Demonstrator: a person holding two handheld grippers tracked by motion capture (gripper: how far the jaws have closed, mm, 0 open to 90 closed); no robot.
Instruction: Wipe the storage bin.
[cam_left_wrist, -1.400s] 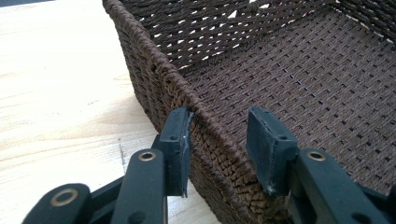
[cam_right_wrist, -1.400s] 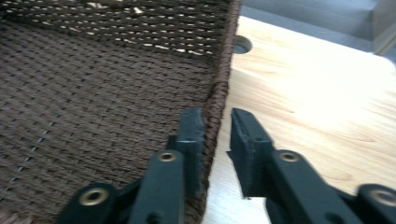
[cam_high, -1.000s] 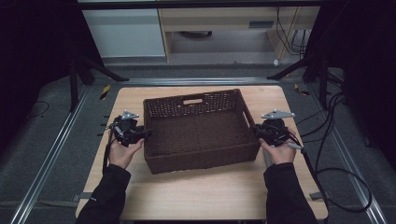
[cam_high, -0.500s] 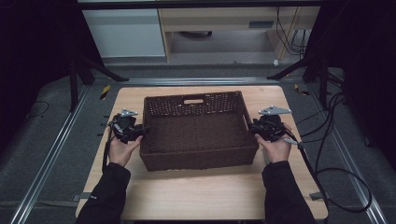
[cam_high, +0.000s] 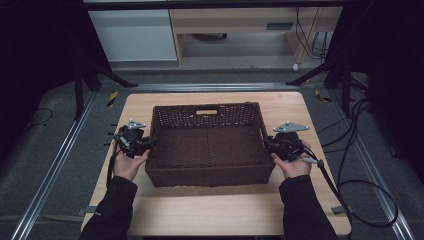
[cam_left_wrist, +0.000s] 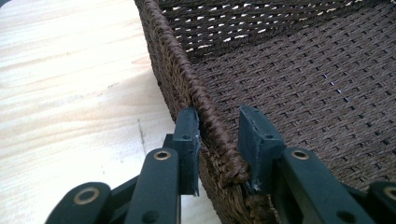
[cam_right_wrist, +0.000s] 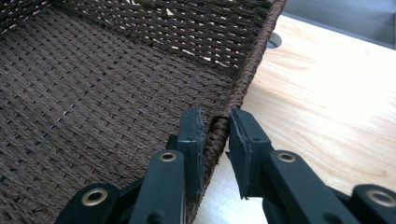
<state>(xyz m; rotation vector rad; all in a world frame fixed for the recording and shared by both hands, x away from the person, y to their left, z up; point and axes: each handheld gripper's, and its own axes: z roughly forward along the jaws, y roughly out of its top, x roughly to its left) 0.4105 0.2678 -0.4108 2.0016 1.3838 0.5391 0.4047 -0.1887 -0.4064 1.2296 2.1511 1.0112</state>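
A dark brown woven basket (cam_high: 207, 106) stands in the middle of the wooden table (cam_high: 215, 210), its bottom bare. My left gripper (cam_high: 149, 145) straddles the basket's left rim (cam_left_wrist: 175, 56). The outer pad lies against the weave and a thin gap shows at the inner pad, so the left gripper (cam_left_wrist: 219, 116) is open; its jaws have just been closing. My right gripper (cam_high: 267, 145) straddles the right rim (cam_right_wrist: 254, 60). There the inner pad touches, a slit shows at the outer pad, and the right gripper (cam_right_wrist: 215, 116) is open, its jaws also just closing.
A handle slot (cam_high: 206, 112) is cut into the basket's far wall. Bare tabletop runs in front of and beside the basket. Metal rails (cam_high: 55, 170) flank the table, and cables (cam_high: 360, 180) lie on the floor at the right. Cabinets (cam_high: 140, 35) stand beyond.
The basket sat skewed a second ago, its right end farther away. It now lies square to the table edge. Both hands stayed at its two ends, shifting only slightly.
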